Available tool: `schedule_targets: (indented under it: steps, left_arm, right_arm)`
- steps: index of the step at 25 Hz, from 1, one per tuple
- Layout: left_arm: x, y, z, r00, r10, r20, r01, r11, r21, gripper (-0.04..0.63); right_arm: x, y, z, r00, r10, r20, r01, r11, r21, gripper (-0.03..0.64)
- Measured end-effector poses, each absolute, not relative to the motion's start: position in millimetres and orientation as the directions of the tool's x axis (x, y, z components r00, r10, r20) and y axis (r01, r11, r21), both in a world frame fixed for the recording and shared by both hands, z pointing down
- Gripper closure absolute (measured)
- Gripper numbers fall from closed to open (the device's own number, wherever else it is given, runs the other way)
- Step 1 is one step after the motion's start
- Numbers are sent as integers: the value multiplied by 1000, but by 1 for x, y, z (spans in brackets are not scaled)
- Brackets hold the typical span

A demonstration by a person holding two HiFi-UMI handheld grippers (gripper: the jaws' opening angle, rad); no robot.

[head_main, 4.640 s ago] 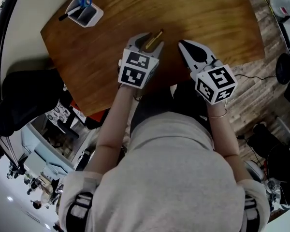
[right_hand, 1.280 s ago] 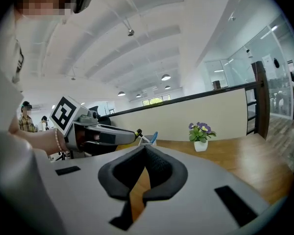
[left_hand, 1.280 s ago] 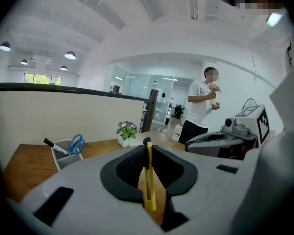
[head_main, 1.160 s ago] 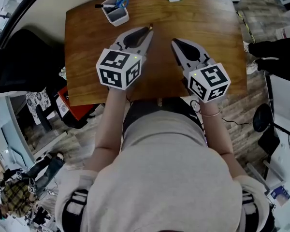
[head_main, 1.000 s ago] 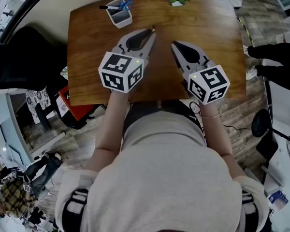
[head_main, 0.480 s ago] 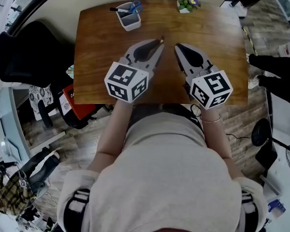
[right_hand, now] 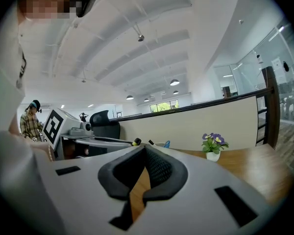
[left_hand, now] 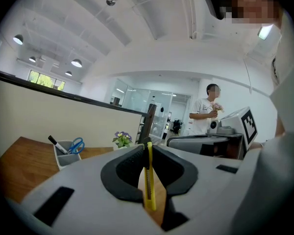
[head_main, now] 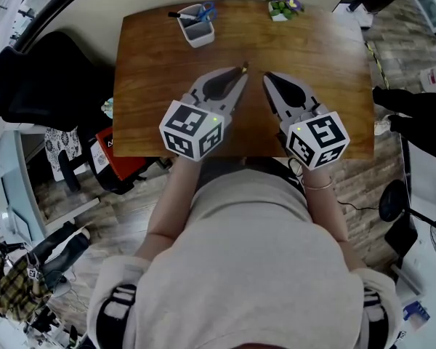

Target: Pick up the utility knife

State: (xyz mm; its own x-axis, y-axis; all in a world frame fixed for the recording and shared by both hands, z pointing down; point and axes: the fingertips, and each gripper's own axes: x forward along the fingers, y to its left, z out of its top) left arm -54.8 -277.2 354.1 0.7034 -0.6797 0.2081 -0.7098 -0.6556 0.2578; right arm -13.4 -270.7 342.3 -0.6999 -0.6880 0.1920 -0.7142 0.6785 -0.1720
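The yellow utility knife (left_hand: 149, 180) stands on edge between the jaws of my left gripper (left_hand: 146, 143), which is shut on it. In the head view its dark tip (head_main: 243, 68) pokes out past the left gripper (head_main: 239, 74), held above the middle of the wooden table (head_main: 152, 86). Close on its right, my right gripper (head_main: 267, 77) hovers over the table, with its jaws shut and nothing between them. The right gripper view shows those closed black pads (right_hand: 154, 168) with bare tabletop behind them.
A grey pen holder (head_main: 197, 25) with blue scissors and a marker stands at the table's far left. A small potted flower (head_main: 284, 4) sits at the far edge. A black office chair (head_main: 43, 78) stands left of the table. A person (left_hand: 208, 106) stands far off.
The left gripper has drifted slightly across the table with the knife still clamped. The right gripper has kept its place. The head view has shifted a little.
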Motion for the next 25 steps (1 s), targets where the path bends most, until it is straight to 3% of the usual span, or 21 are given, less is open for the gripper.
schedule_targets:
  steps: [25]
  left_arm:
    - [-37, -259, 380, 723, -635, 271, -690, -668, 279, 525]
  right_arm:
    - [-2, -258, 367, -696, -678, 236, -718, 661, -219, 606]
